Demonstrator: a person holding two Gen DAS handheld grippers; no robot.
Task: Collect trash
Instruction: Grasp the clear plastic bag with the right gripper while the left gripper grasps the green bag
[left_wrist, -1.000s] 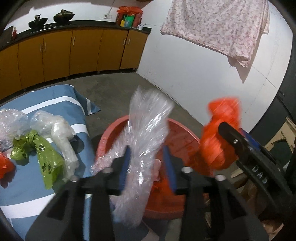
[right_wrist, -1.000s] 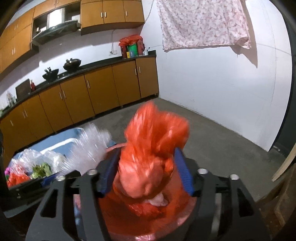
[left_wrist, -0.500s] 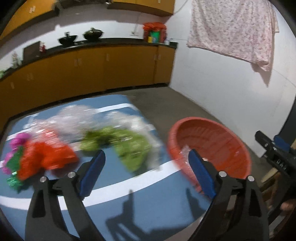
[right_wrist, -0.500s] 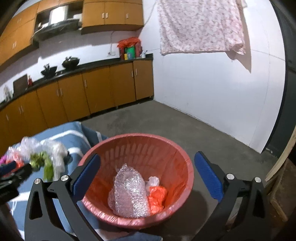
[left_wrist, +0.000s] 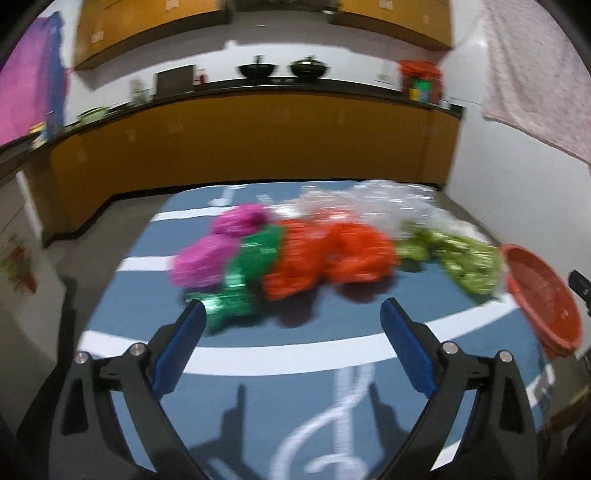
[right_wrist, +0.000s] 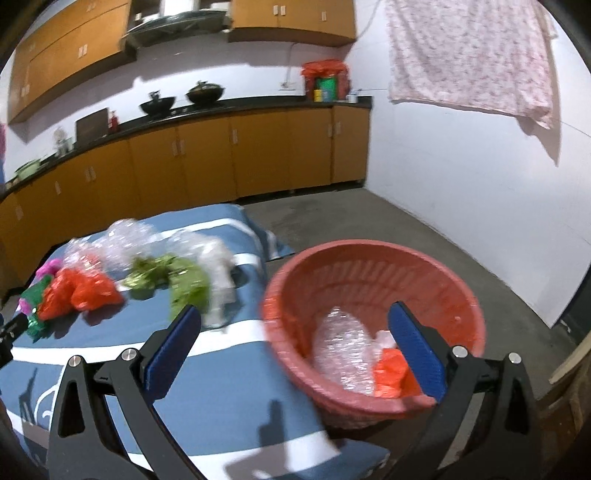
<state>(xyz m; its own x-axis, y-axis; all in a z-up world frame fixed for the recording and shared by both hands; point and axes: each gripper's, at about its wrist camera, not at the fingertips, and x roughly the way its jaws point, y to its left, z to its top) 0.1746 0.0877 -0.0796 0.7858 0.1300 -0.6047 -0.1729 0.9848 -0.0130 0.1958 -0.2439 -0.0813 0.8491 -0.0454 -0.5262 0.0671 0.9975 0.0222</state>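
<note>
The left wrist view is taken from just above the blue white-striped cloth (left_wrist: 295, 387), aimed downward toward the pile of crumpled plastic bags (left_wrist: 325, 254) at 12 o'clock; the round red plastic basket (left_wrist: 543, 295) is caught at 3 o'clock. The right wrist view is set nearer that basket (right_wrist: 373, 266), which lies close below. The cloth (right_wrist: 229, 384), the bags (right_wrist: 122, 273) and the orange cabinets (right_wrist: 221, 158) are shared by both views.
</note>
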